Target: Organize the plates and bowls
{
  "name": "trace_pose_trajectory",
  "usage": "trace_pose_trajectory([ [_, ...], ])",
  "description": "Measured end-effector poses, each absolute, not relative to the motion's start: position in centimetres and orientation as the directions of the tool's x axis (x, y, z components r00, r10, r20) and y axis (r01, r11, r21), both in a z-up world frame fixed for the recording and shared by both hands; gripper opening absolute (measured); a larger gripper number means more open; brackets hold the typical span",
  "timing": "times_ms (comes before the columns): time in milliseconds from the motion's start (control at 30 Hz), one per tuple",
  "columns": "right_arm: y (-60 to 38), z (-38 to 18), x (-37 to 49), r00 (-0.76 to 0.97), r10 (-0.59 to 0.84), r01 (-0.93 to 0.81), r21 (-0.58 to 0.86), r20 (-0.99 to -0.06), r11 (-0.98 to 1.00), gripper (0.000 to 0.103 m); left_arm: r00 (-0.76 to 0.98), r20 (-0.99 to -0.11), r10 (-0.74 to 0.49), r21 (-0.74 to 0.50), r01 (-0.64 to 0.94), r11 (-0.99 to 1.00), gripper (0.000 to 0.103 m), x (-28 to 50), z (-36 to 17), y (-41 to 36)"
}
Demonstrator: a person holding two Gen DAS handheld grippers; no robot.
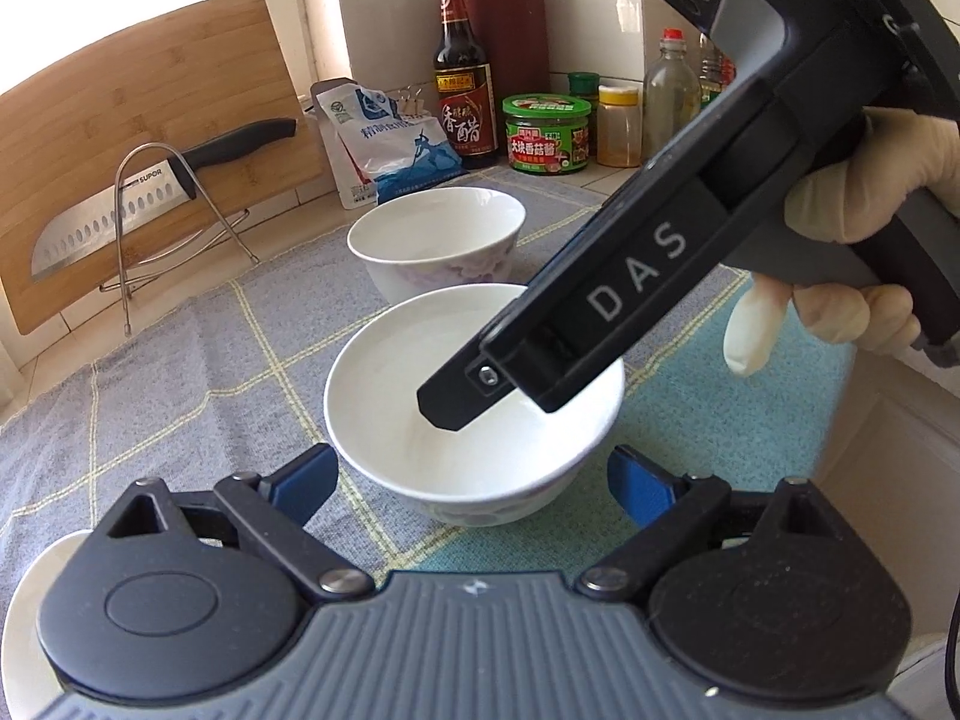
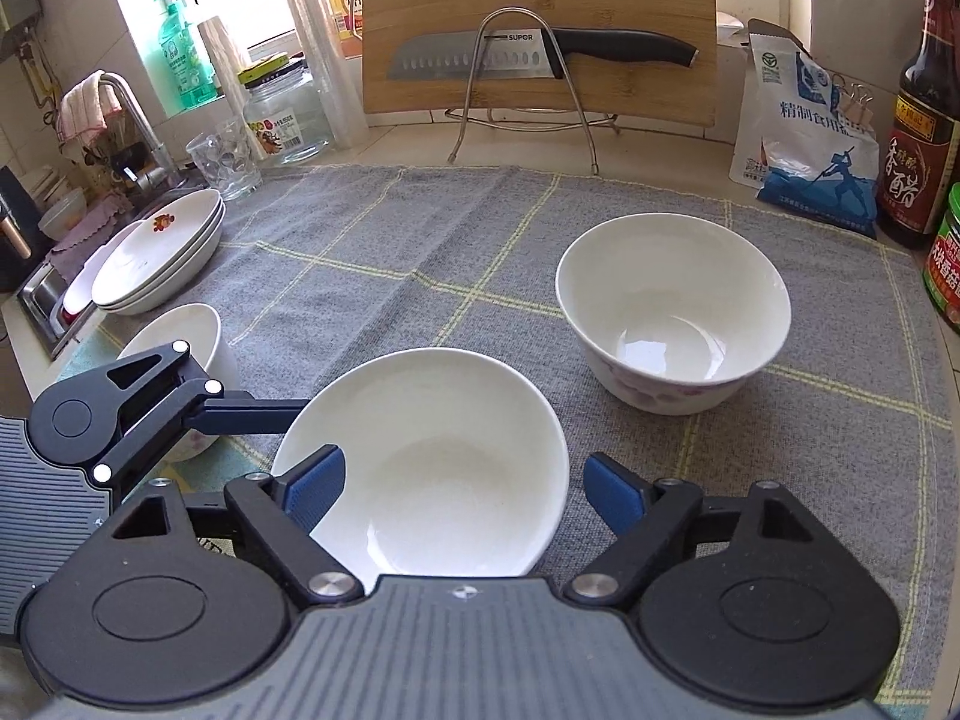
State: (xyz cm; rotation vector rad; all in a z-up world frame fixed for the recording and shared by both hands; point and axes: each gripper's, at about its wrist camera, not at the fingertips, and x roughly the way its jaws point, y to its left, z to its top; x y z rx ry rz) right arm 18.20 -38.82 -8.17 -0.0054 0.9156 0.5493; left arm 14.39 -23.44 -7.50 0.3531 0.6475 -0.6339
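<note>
A white bowl (image 1: 420,396) sits on the grey checked cloth just ahead of my left gripper (image 1: 471,483), which is open with a blue pad on each side of it. The same bowl (image 2: 432,462) lies between the open pads of my right gripper (image 2: 465,495), which hovers over it; that gripper's body (image 1: 600,300) reaches over the bowl in the left wrist view. A second white bowl with a flower pattern (image 2: 672,306) stands farther back, also in the left wrist view (image 1: 438,240). A third bowl (image 2: 180,336) and stacked plates (image 2: 162,252) sit at the left.
A cutting board with a knife on a wire rack (image 2: 540,54) stands at the back. A salt bag (image 2: 804,132), a vinegar bottle (image 2: 924,138) and jars (image 1: 546,132) line the back right. A glass (image 2: 225,159), a jar and the sink (image 2: 54,288) are at the left.
</note>
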Motion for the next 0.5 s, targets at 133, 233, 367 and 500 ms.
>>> trace_pose_trajectory([
  [133, -38.79, -8.17, 18.26, 0.472, 0.453, -0.461, 0.226, -0.756, 0.858, 0.080, 0.620, -0.646, -0.445, 0.099, 0.647, 0.756, 0.095, 14.63, -7.49, -23.48],
  [233, -38.88, -8.12, 18.34, 0.466, 0.460, -0.464, 0.234, -0.756, 0.854, 0.075, 0.618, -0.647, -0.447, 0.094, 0.646, 0.757, 0.094, 14.75, -7.56, -23.52],
  [367, -38.99, -8.07, 18.35, 0.461, 0.462, -0.465, 0.237, -0.758, 0.853, 0.074, 0.613, -0.649, -0.451, 0.075, 0.641, 0.764, 0.091, 14.96, -7.69, -23.52],
  [500, -39.22, -8.03, 18.53, 0.452, 0.468, -0.462, 0.249, -0.760, 0.851, 0.071, 0.607, -0.647, -0.462, 0.055, 0.641, 0.765, 0.091, 15.12, -7.63, -23.33],
])
